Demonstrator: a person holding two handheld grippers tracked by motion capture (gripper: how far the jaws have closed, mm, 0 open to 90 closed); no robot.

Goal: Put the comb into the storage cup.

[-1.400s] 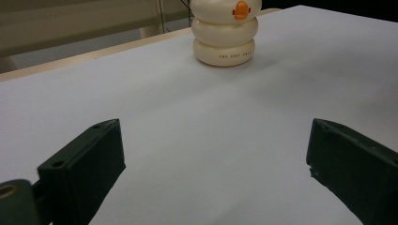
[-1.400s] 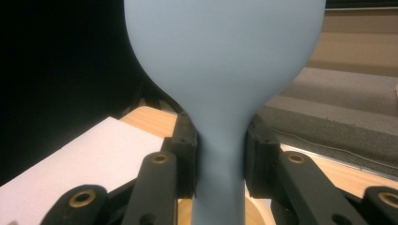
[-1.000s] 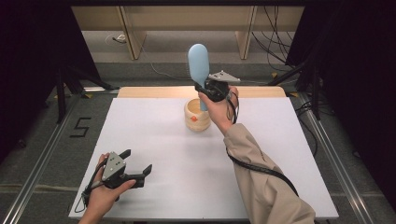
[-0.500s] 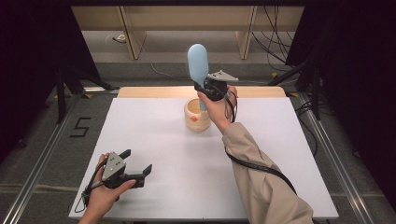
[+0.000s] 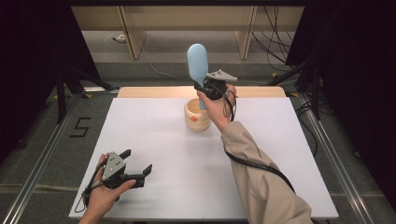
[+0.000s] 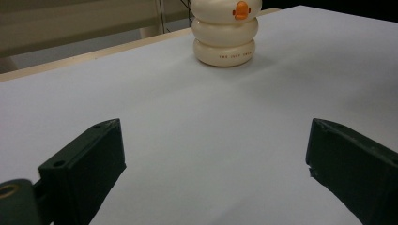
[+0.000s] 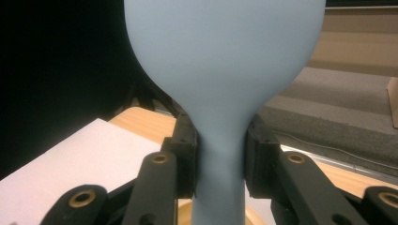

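My right gripper (image 5: pixel 208 87) clamps the blue brush (image 5: pixel 197 63) by its neck, long axis upright, directly above the cream holder (image 5: pixel 197 116); my left gripper (image 5: pixel 136 169) rests released, well apart.

Overhead forward-down; claw cameras (close)

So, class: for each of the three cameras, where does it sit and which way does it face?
High view: above the person's side, looking forward-down; forearms, left hand-held gripper, right hand-held gripper clamping the blue brush.
Left gripper view: low over the table, toward the cream holder; open jaws.
Right gripper view: facing upward along the brush.
All three share the holder.
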